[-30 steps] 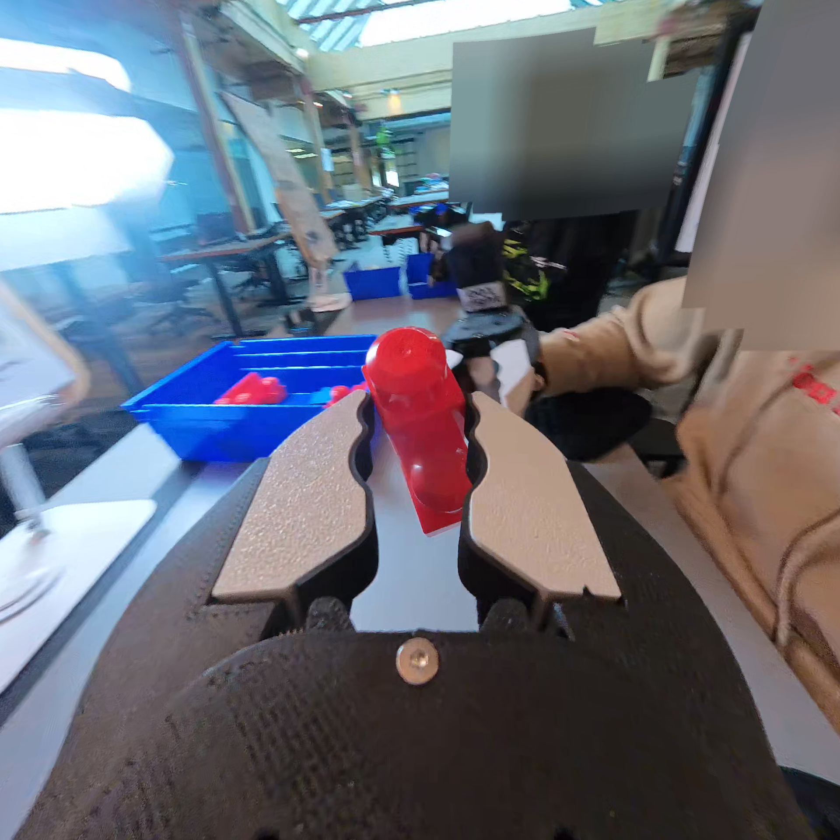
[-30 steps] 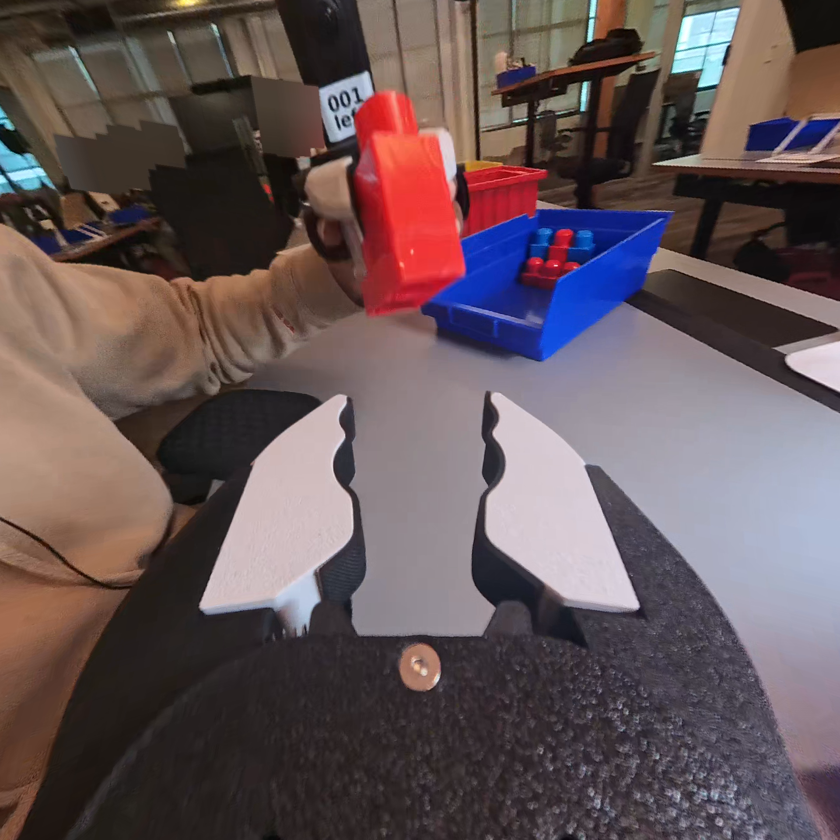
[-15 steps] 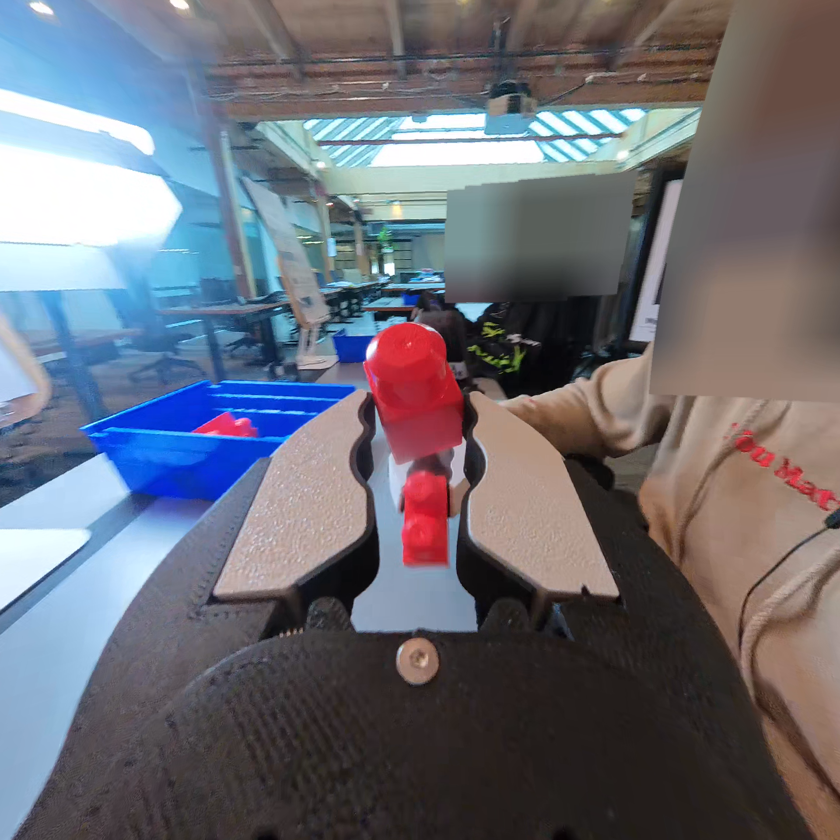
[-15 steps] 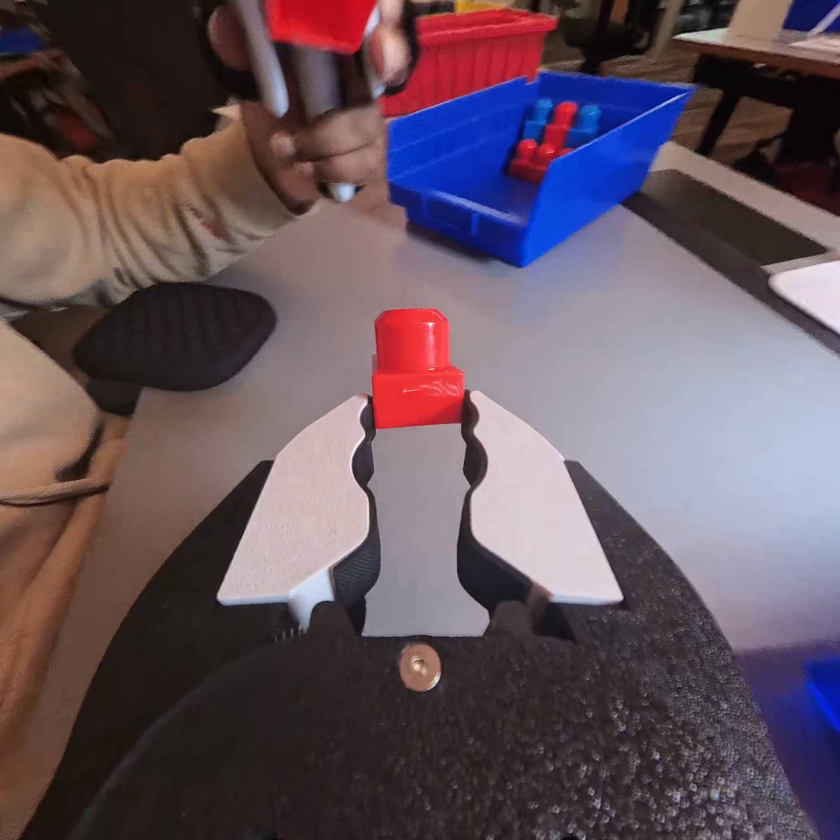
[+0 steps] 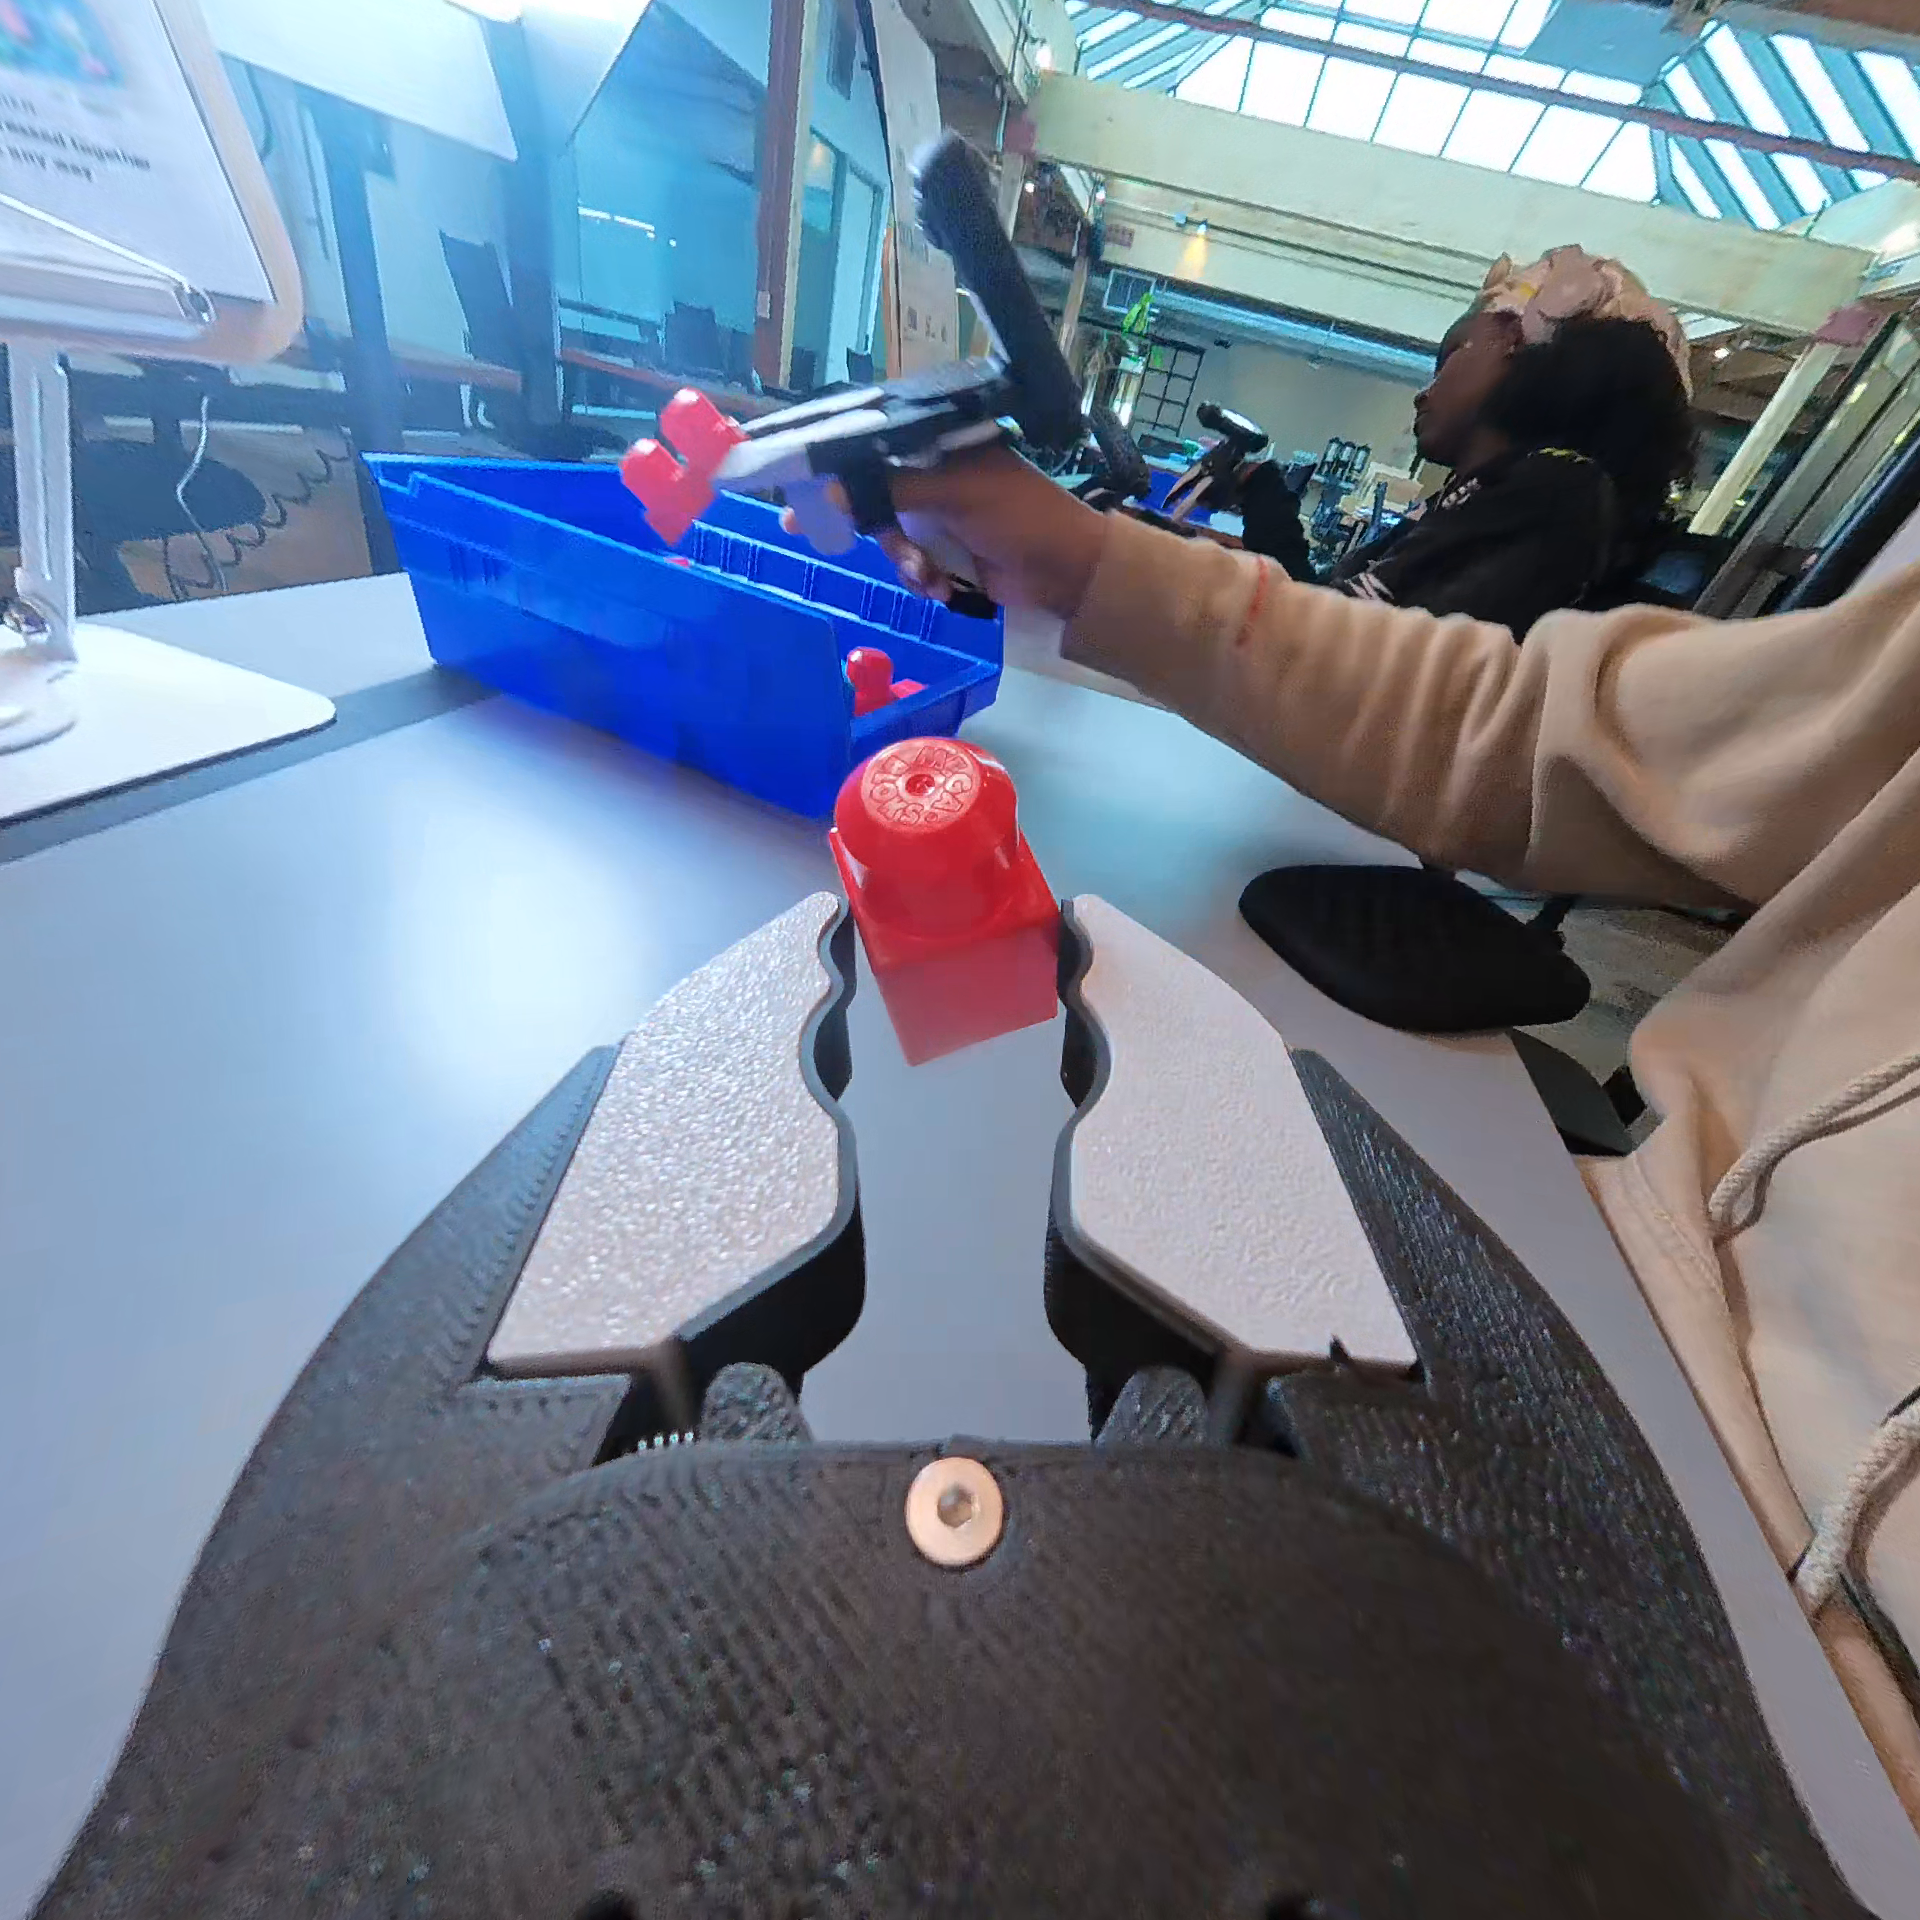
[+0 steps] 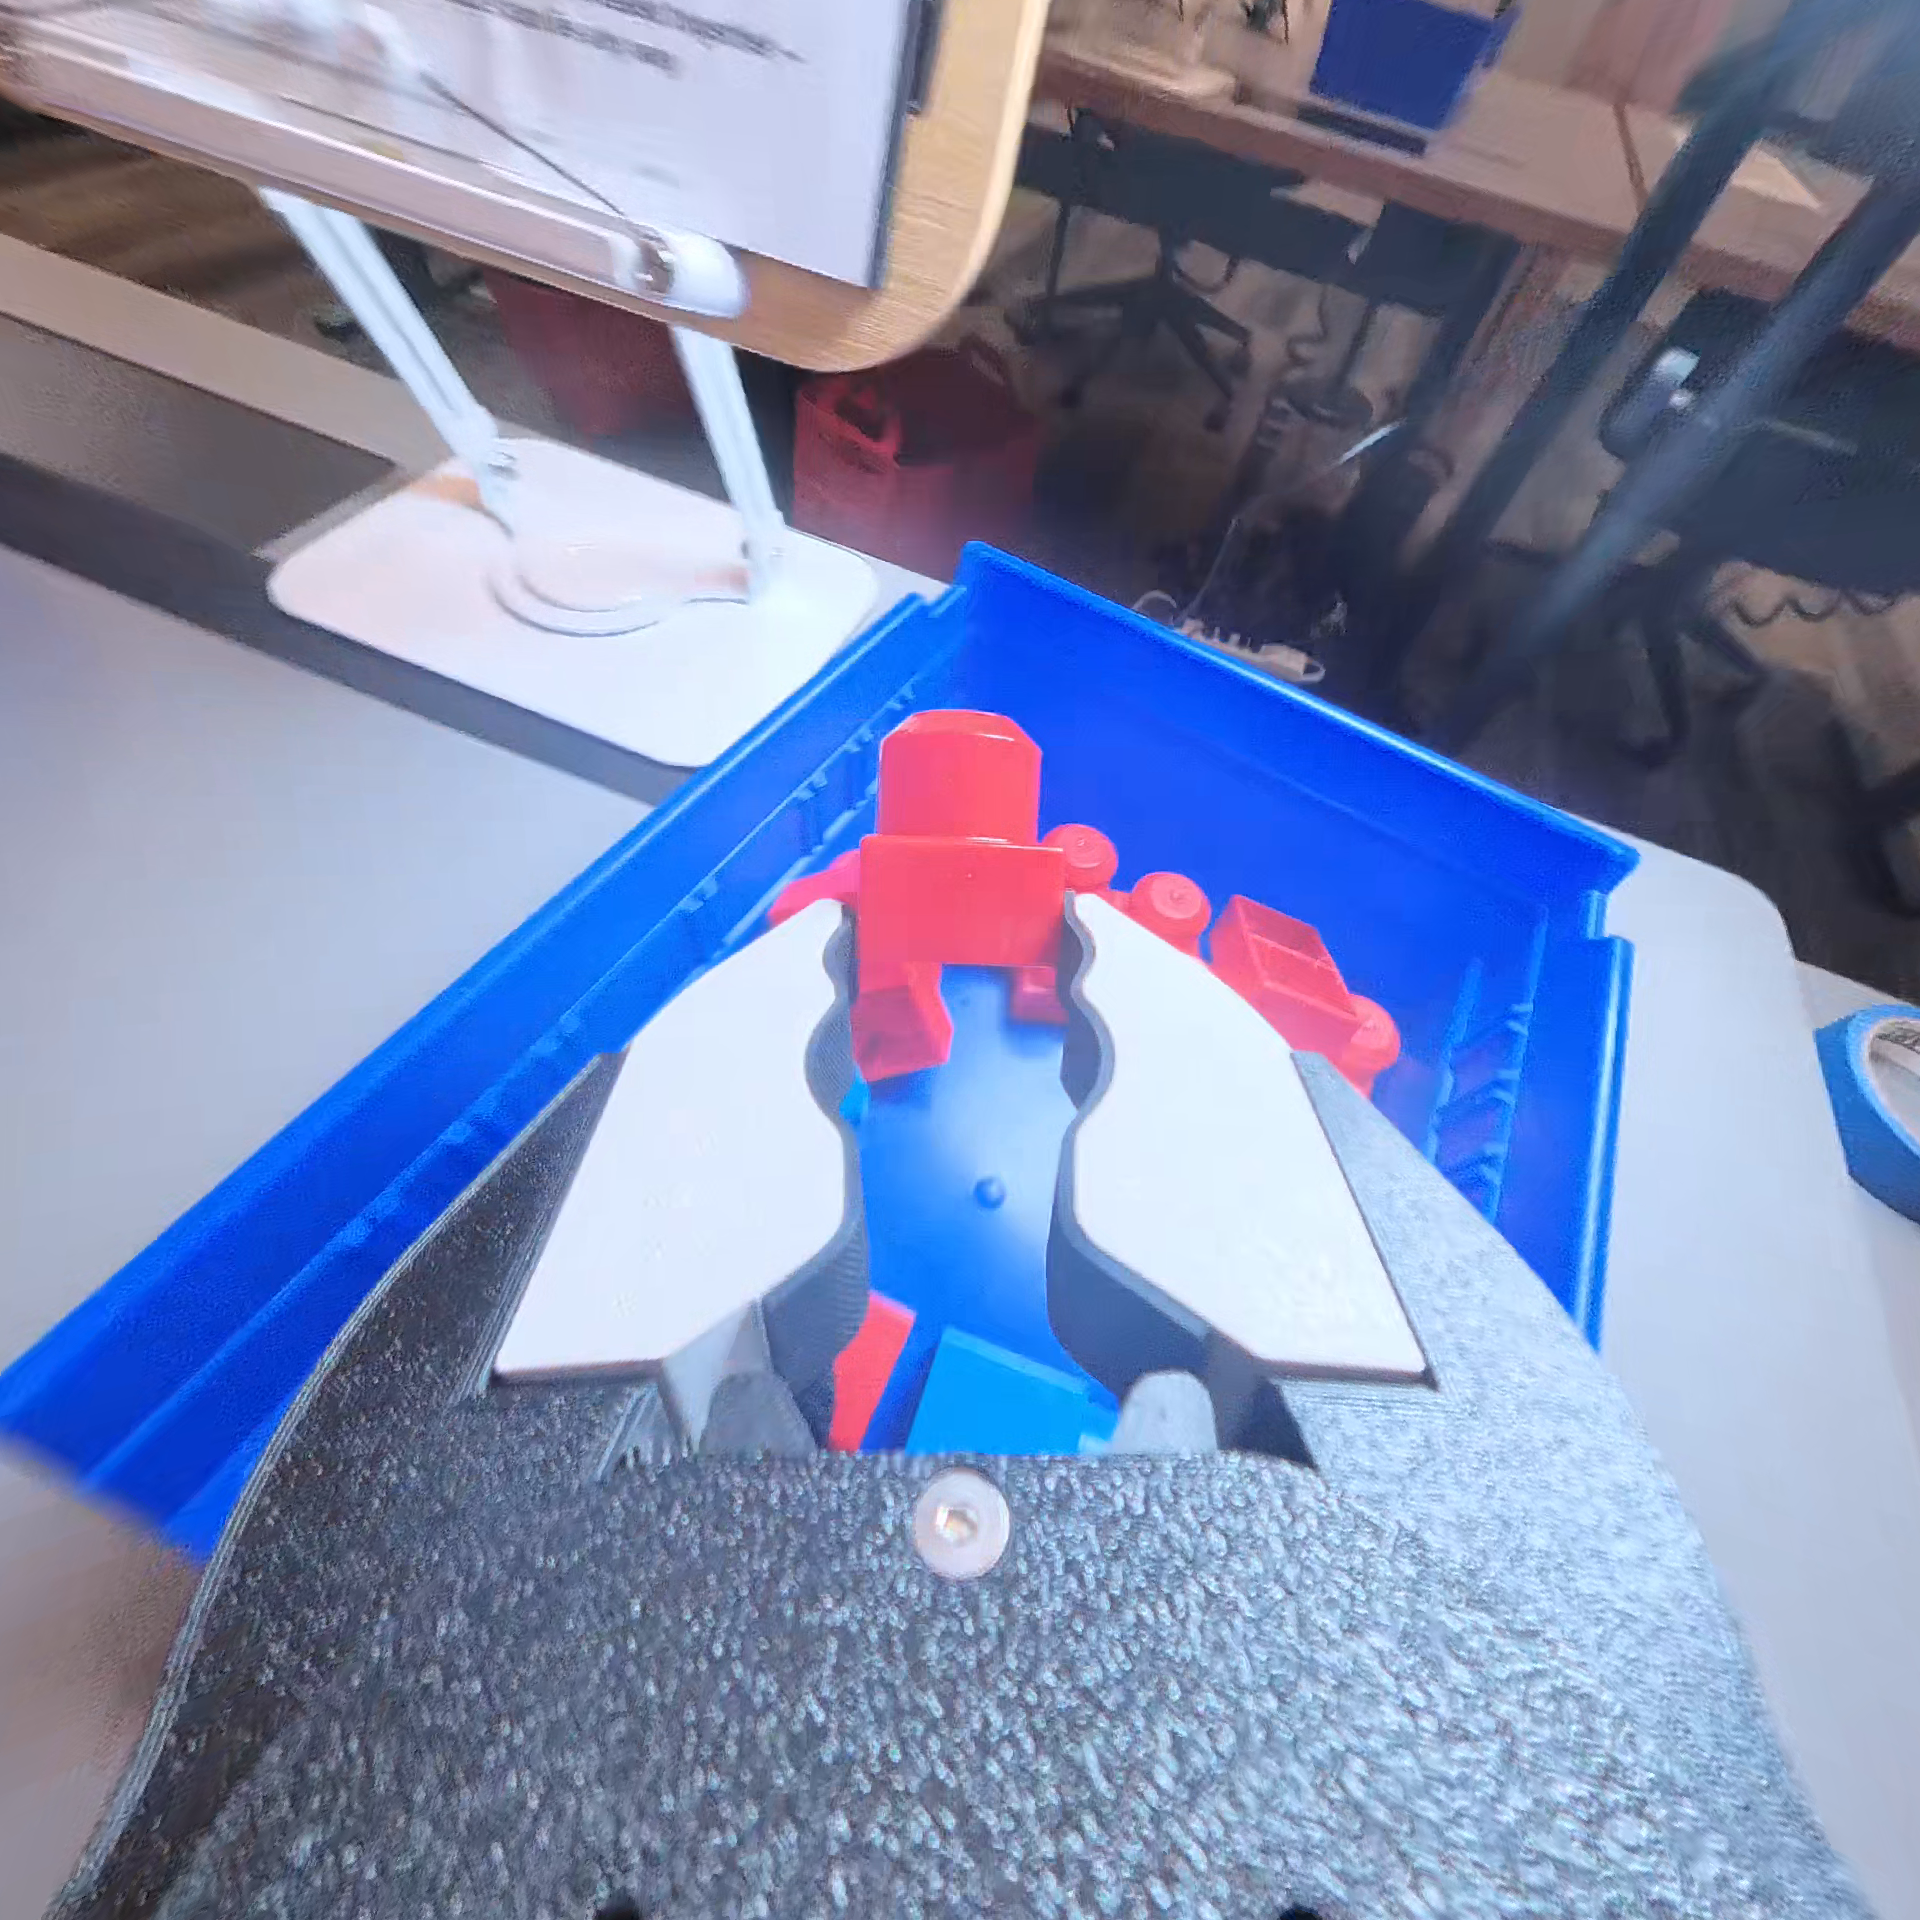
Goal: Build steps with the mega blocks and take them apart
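Note:
My left gripper (image 5: 954,940) is shut on a red single-stud block (image 5: 940,899) and holds it above the grey table (image 5: 312,935). My right gripper (image 6: 961,940) is shut on another red single-stud block (image 6: 961,873) and holds it over the blue bin (image 6: 1299,727). The left wrist view shows the right gripper (image 5: 727,462) farther off, holding its red block (image 5: 681,468) above the bin (image 5: 644,634). Several loose red blocks (image 6: 1278,971) lie in the bin, and a blue block (image 6: 997,1387) lies in it close to my right gripper.
A white stand base (image 5: 135,707) with a board on it sits on the table left of the bin; it also shows in the right wrist view (image 6: 582,592). A roll of blue tape (image 6: 1875,1101) lies right of the bin. A black chair armrest (image 5: 1413,945) is at the table's right edge. A person (image 5: 1538,457) sits behind. Some 40 centimeters of space lies between my two pairs of fingers.
My right gripper closed on a red block split from the piece in my left gripper and carried it over the blue bin. My left gripper lowered toward the table with its remaining block.

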Available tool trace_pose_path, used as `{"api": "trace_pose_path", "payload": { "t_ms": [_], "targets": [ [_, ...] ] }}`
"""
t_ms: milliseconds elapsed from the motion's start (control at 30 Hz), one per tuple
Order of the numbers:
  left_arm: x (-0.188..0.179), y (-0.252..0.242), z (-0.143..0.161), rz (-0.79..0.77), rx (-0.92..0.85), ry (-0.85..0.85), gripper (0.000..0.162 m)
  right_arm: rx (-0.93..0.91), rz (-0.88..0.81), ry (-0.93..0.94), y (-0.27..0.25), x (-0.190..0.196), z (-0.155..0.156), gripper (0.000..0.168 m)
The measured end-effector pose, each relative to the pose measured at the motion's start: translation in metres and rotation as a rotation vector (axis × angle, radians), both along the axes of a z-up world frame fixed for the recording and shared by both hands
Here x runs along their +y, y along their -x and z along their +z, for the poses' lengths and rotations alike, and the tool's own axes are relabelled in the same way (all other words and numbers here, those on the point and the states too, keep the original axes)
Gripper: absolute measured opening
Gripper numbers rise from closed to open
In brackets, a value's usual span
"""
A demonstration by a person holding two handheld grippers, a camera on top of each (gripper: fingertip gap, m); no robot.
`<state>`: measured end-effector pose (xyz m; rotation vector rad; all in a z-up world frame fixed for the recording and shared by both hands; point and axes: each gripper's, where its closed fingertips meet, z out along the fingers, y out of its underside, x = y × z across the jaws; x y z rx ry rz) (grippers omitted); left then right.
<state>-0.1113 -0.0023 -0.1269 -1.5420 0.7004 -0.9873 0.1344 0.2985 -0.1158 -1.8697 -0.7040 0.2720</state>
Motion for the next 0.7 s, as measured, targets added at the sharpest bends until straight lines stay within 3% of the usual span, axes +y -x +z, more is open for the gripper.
{"api": "trace_pose_path", "payload": {
  "t_ms": [233,333,400,500,600,700],
  "targets": [
    [0.001,-0.006,-0.030,-0.017,0.062,0.046,0.037,0.070,-0.067,0.016,0.022,0.077,-0.012,0.037],
    [0.000,-0.008,-0.033,-0.025,0.061,0.054,0.037,-0.020,-0.066,0.101,0.020,0.087,-0.041,0.042],
    [-0.001,-0.009,-0.032,-0.030,0.062,0.051,0.037,-0.064,-0.050,0.131,0.016,0.084,-0.051,0.044],
    [-0.002,-0.011,-0.031,-0.037,0.060,0.044,0.037,-0.070,-0.019,0.111,0.014,0.072,-0.044,0.050],
    [-0.003,-0.014,-0.030,-0.044,0.055,0.044,0.037,-0.114,0.043,0.022,0.025,0.049,-0.017,0.055],
    [-0.005,-0.017,-0.031,-0.053,0.063,0.041,0.037,-0.089,0.248,-0.035,0.069,-0.007,0.014,0.053]
  ]
}}
